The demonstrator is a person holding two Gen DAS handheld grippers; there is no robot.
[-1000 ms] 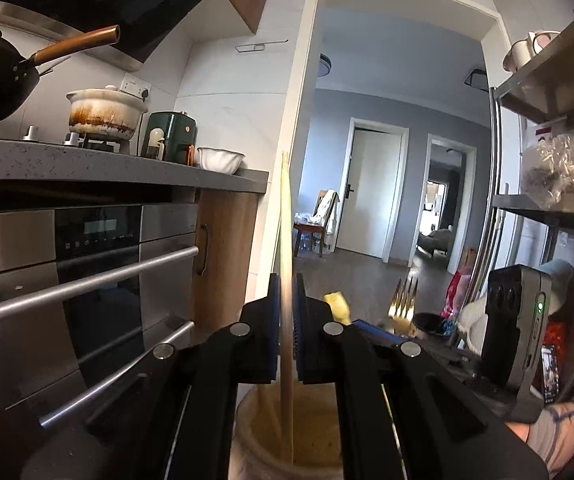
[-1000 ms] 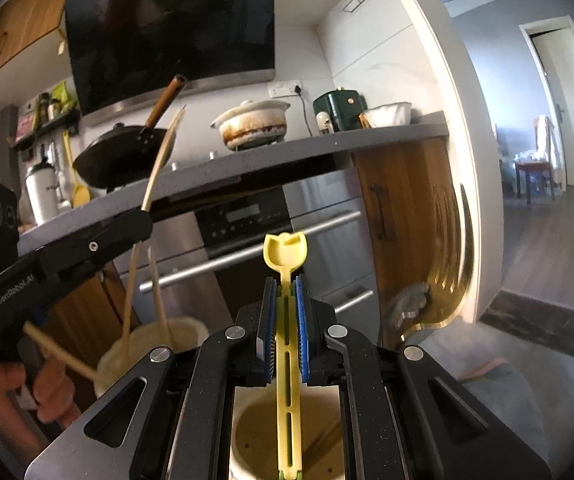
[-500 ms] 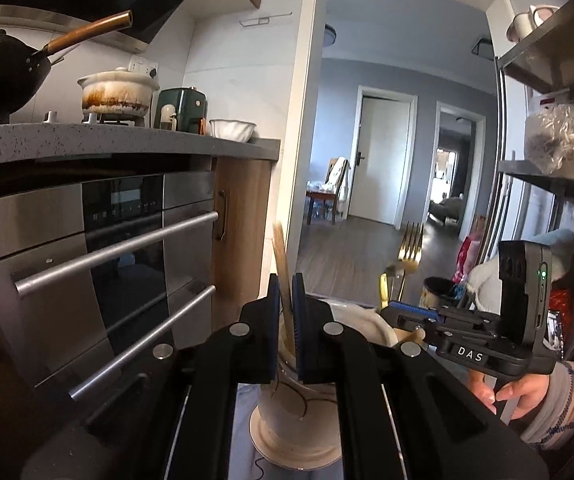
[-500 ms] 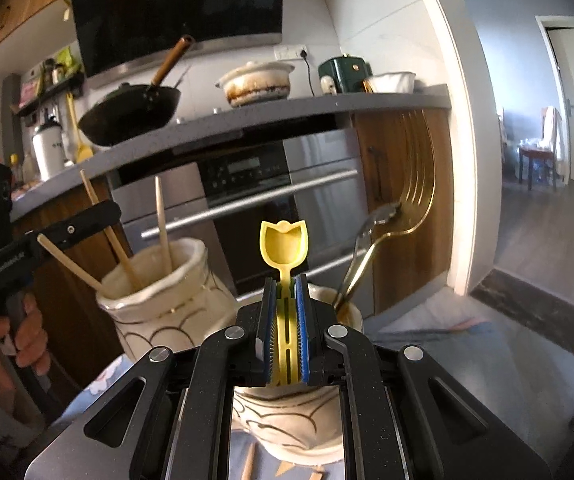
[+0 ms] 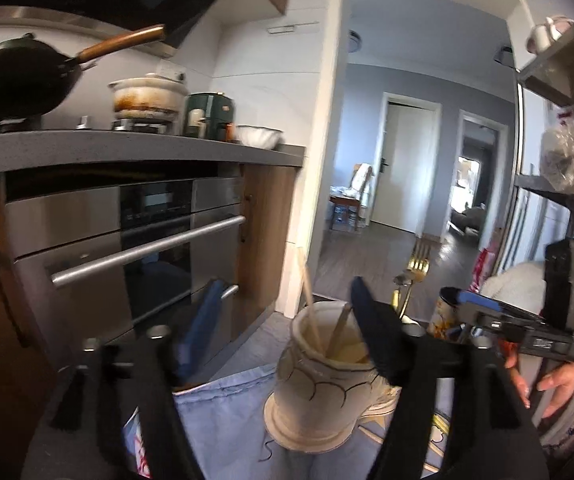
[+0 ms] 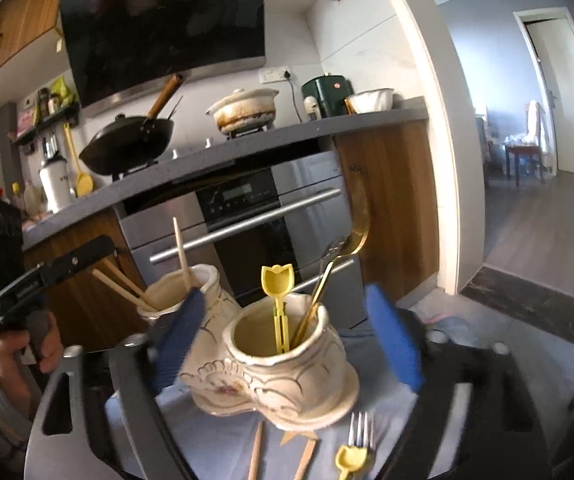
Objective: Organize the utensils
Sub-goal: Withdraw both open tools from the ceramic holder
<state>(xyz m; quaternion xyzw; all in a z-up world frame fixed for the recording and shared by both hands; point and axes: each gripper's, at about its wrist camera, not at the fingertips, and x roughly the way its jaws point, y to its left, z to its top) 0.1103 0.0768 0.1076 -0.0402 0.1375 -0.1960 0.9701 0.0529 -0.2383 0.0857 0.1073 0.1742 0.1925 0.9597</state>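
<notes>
Now my right tool stands spread wide, its blue pads on either side of a glazed cream jar and gripping nothing. That jar is squat and round-bellied, with raised scallop lines and a flared foot. A yellow plastic utensil with a tulip-shaped top stands upright in it, beside a gold fork and a silvery piece that lean out to the right.

A second cream jar touches the first on its left and holds thin pale wooden chopsticks. Both jars sit on a light blue cloth over the desk. On the cloth in front lie a steel fork, a small yellow utensil and wooden sticks.

My left tool is also wide open and empty; its right finger overlaps the rim of the chopstick jar.

Only the right view shows the loose pieces on the cloth and the yellow utensil's tulip head. Only the left view shows a metal shelf rack at right and my right hand on its handle. Behind both, a steel oven sits under a grey counter carrying a black wok.
</notes>
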